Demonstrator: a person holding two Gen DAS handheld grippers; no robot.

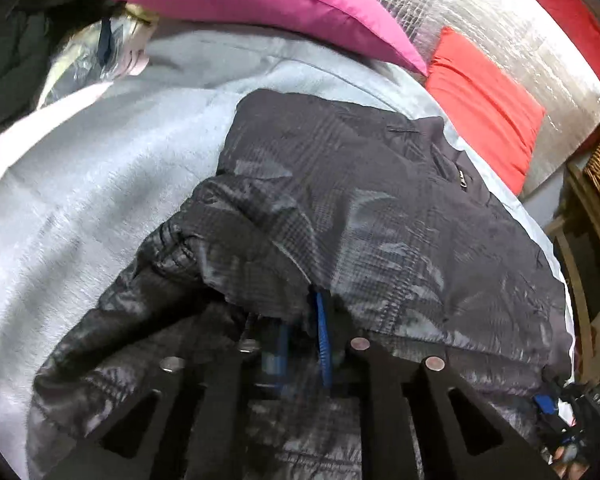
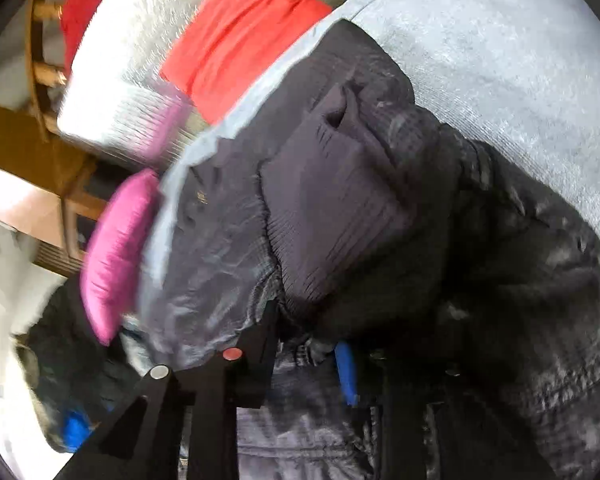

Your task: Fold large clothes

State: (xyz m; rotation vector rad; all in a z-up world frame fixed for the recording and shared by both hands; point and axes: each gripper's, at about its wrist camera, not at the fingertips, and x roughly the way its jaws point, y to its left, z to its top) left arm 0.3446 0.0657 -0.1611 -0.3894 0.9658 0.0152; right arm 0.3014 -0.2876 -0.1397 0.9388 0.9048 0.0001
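Two grippers pinch a black quilted jacket (image 1: 380, 208) lying on a pale grey blanket (image 1: 80, 200): the left gripper (image 1: 300, 360) and right gripper (image 2: 304, 364) each clamp its near edge. Slippery fabric could slide free mid-fold, likely dragging the blanket toward the pink cushion (image 1: 260, 4).

Bed (image 1: 100, 168), pale grey-blue cover: dark quilted jacket (image 1: 380, 208) lying spread across it; magenta pillow (image 1: 260, 4) resting at far edge.
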